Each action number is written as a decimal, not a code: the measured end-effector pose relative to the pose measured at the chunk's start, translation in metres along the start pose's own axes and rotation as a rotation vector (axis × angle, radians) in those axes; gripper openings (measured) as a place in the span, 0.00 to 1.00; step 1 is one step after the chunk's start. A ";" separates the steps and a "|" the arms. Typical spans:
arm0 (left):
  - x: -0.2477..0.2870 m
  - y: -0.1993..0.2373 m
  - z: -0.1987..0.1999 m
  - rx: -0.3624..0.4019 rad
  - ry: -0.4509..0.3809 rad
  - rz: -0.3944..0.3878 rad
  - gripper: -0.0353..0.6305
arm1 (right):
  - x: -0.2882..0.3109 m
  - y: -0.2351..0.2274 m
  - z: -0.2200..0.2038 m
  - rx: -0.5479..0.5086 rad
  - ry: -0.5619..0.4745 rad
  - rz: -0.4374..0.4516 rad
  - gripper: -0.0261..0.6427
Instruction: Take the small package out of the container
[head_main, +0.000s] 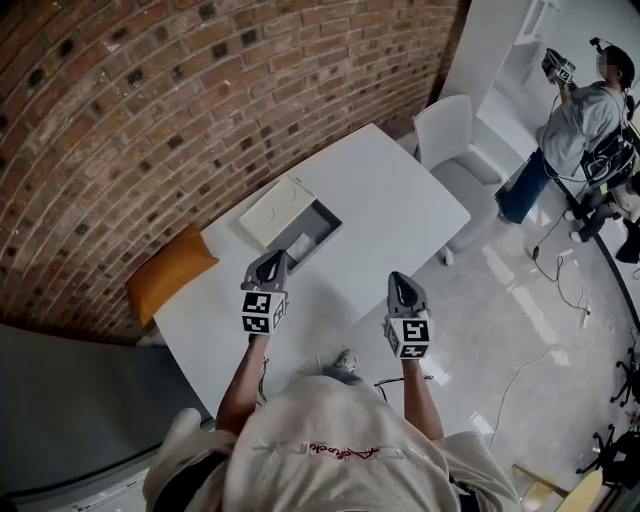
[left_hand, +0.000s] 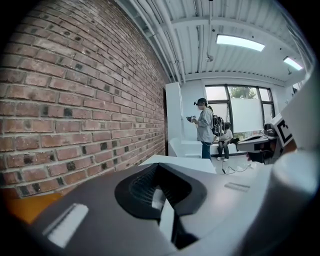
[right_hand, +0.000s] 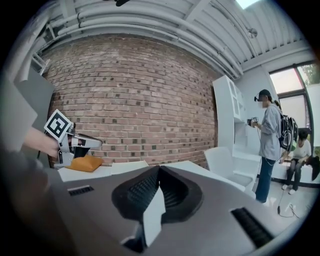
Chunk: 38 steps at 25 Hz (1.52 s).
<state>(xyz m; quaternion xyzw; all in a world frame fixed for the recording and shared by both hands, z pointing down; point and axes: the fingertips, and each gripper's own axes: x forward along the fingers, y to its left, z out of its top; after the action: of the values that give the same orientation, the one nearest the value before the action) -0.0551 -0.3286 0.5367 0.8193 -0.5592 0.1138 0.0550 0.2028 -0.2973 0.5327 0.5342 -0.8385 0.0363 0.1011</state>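
Note:
A grey open container (head_main: 322, 222) lies on the white table (head_main: 400, 210), with its white lid (head_main: 272, 210) folded out to the left. A pale small package (head_main: 301, 243) shows inside its near end. My left gripper (head_main: 272, 264) hovers just in front of that end, jaws together and holding nothing. My right gripper (head_main: 403, 289) hangs over the table's near right edge, also shut and empty. In the left gripper view the gripper (left_hand: 156, 167) points level past the table (left_hand: 186, 163). The right gripper view has its gripper (right_hand: 159, 168) aimed at the brick wall, with the left gripper (right_hand: 92, 142) at the left.
An orange padded cushion (head_main: 168, 273) sits at the table's left corner, orange cushion (right_hand: 85, 163) below the left gripper. A white chair (head_main: 455, 140) stands at the far end. A person (head_main: 578, 118) stands at the right, near cables on the floor (head_main: 560, 275). The brick wall (head_main: 150, 110) runs behind the table.

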 end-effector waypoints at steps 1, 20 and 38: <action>0.007 0.000 0.002 0.004 0.003 0.007 0.07 | 0.005 -0.007 -0.001 0.003 0.002 0.007 0.06; 0.046 0.005 -0.009 0.090 0.118 0.013 0.07 | 0.053 -0.014 -0.037 0.080 0.086 0.117 0.06; 0.061 0.025 -0.095 0.195 0.267 -0.171 0.07 | 0.058 0.070 -0.105 0.103 0.263 0.141 0.06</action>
<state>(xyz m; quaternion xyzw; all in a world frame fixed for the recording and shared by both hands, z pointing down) -0.0687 -0.3720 0.6432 0.8429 -0.4615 0.2703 0.0586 0.1294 -0.3013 0.6502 0.4691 -0.8505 0.1559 0.1800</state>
